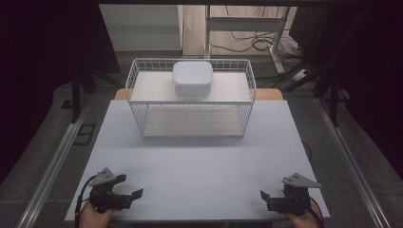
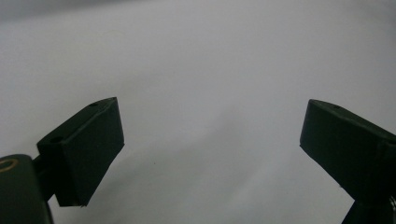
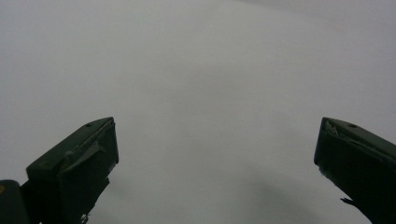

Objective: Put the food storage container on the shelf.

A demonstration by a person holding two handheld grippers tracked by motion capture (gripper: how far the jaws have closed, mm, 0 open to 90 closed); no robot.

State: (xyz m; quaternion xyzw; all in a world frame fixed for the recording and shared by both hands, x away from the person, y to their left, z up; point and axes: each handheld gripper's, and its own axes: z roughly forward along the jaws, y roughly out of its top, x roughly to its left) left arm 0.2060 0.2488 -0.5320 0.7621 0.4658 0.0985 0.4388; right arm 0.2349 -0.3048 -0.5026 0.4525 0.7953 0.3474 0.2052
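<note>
L gripper [image 1: 124,191] low at the near-left corner of the table [image 1: 199,161], held by the person's left hand [image 1: 95,214] coming in from the bottom edge; grey three-cornered plate on top, cable trailing off its outer side. Jaws released, spread wide w/ nothing between them; left gripper view [image 2: 210,140] confirms: two black jaws far apart, bare pale table surface [image 2: 210,56] in the gap and beyond. Jaws angle toward table centre, just above or on the surface, cannot tell which. Fwd of both jaw pairs, well apart from them, at the far-middle of the table: white wire basket [image 1: 138,95], rectangular, w/ a flat light board across its upper level and another showing at the bottom. White plastic container [image 1: 192,78] w/ rounded corners and lid on sits upright on the upper board, toward the basket's far side, roughly centred; ahead and to the right of the L jaws, ahead and to the left of the R jaws. R gripper [image 1: 274,198] at the near-right corner, in the right hand [image 1: 303,219], same grey plate on top. Jaws also released, wide apart, gripping nothing; right gripper view [image 3: 215,158] shows bare table [image 3: 201,70] between and past them. R jaws point inward toward L gripper; the two well apart, open table between.
</note>
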